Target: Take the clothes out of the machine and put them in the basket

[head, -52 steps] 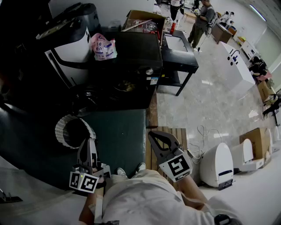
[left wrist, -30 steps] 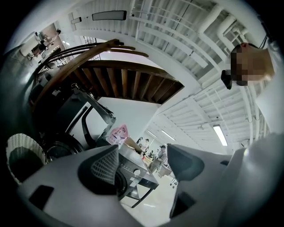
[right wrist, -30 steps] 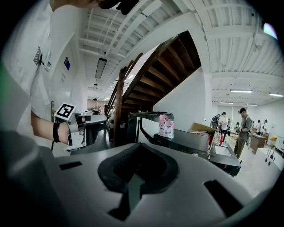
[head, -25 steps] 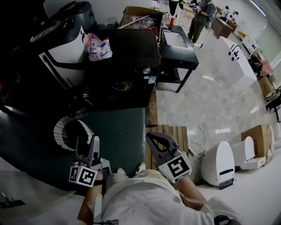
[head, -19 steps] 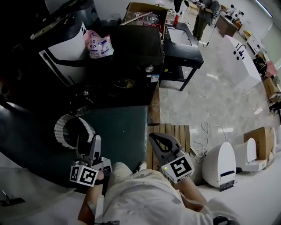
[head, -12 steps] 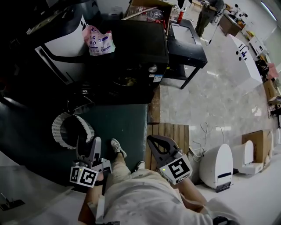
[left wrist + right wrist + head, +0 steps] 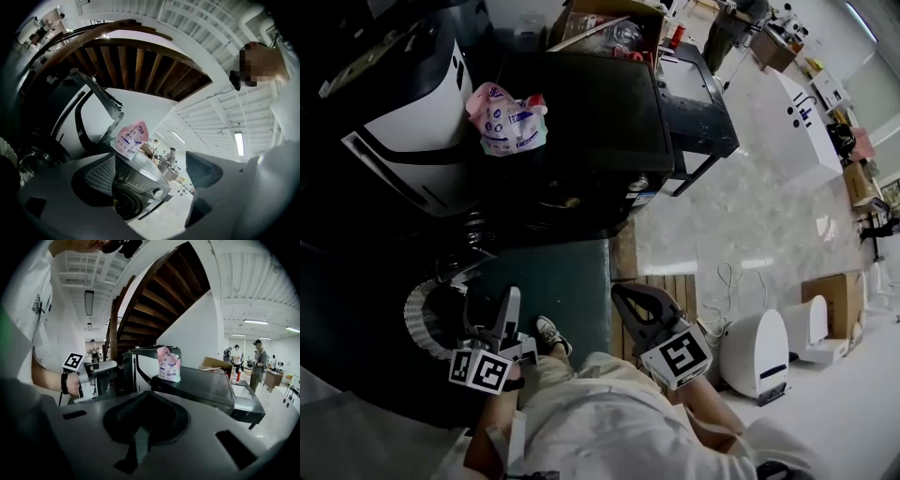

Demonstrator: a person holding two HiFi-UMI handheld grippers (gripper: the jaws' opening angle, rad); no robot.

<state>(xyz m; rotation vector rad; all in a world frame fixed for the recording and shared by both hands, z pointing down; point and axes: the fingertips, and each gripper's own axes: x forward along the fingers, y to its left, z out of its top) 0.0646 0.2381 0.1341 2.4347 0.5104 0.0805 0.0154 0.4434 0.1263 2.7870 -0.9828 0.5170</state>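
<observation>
The black washing machine (image 7: 581, 112) stands ahead with a pink detergent bag (image 7: 508, 117) on its top. Its round door (image 7: 123, 206) faces me; a small yellowish bit shows in it, too small to identify. The white ribbed basket (image 7: 427, 314) sits on the floor just left of my left gripper (image 7: 492, 302). That gripper (image 7: 150, 187) points level at the machine; its jaws have just been opening, with nothing between them. My right gripper (image 7: 619, 292) is held beside it, shut and empty, also aimed at the machine (image 7: 197, 385). The right gripper view shows the left gripper (image 7: 101, 373).
A green mat (image 7: 562, 281) lies before the machine, with a wooden pallet (image 7: 661, 281) to its right. A black table (image 7: 698, 103) stands right of the machine and a white-and-black appliance (image 7: 403, 112) left of it. White devices (image 7: 759, 352) sit on the floor at right. A staircase (image 7: 126, 61) rises overhead.
Both grippers have moved forward toward the machine, which now looks nearer and larger. A shoe has stepped onto the green mat. The basket now lies close beside the left gripper.
</observation>
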